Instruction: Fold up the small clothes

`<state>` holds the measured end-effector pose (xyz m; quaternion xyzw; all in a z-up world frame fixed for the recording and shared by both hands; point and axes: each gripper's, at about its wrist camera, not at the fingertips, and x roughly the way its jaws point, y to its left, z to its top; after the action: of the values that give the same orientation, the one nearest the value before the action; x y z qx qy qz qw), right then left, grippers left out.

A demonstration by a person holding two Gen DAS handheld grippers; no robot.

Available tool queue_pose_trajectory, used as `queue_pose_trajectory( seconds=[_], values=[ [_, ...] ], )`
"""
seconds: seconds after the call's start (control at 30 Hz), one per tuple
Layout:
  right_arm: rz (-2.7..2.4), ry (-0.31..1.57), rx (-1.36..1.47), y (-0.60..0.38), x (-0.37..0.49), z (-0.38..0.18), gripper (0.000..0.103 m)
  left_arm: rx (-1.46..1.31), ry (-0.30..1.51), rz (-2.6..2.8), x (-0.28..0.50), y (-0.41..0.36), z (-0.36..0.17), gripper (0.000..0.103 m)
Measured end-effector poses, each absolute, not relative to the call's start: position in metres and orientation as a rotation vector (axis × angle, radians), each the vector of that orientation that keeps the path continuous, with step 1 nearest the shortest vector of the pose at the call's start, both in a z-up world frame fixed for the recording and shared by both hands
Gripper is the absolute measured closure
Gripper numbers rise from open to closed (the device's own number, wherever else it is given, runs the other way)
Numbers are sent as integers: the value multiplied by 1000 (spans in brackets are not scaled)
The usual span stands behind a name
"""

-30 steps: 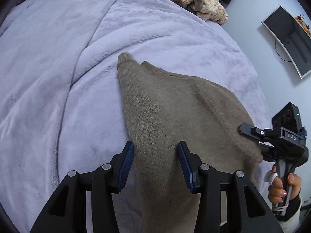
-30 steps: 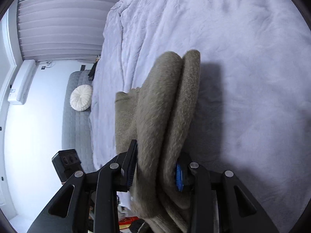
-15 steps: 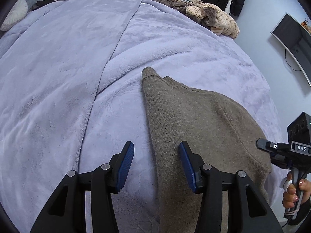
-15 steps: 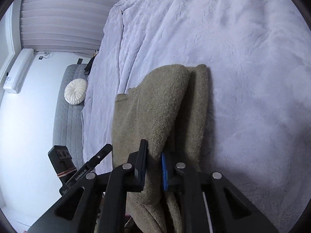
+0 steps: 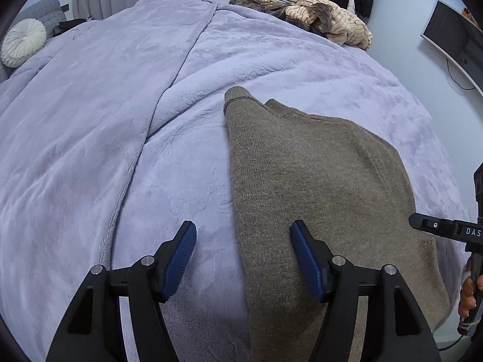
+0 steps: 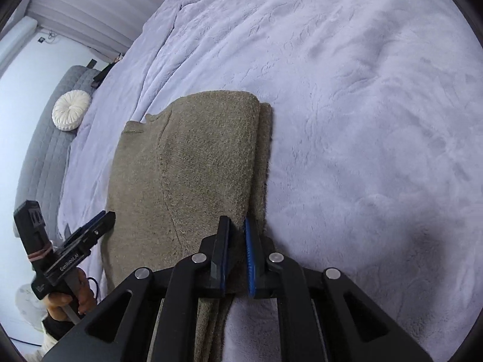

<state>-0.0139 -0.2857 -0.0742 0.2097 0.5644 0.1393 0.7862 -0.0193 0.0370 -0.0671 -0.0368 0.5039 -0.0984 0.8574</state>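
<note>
The left gripper [image 5: 243, 250] hangs with its jaws spread wide over the near left edge of the olive-brown sweater [image 5: 317, 187], gripping nothing. The right gripper [image 6: 237, 252] is pinched nearly closed on the sweater's folded right edge. The sweater lies folded on the lavender blanket [image 5: 105, 120], with a heap of clothes [image 5: 308, 15] far behind.

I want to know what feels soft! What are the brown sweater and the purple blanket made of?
The brown sweater looks like knitted wool or a wool-like yarn: fine stitch rows and a fuzzy, matte edge show. The purple blanket looks like plush fleece, probably synthetic: short, velvety pile with a slight sheen and brush marks. Both look soft; the exact fibres cannot be told.
</note>
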Motion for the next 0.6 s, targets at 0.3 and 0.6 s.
queue_pose_trajectory(
  seconds=[0.3,0.6],
  values=[
    [307,1053,312,-266,-50,-14,90,-96,1038,-180,-26,39,-67,36],
    [289,1138,307,-243,-52,-54,90,-102,1039,-186,-40,39,-60,36]
  ],
)
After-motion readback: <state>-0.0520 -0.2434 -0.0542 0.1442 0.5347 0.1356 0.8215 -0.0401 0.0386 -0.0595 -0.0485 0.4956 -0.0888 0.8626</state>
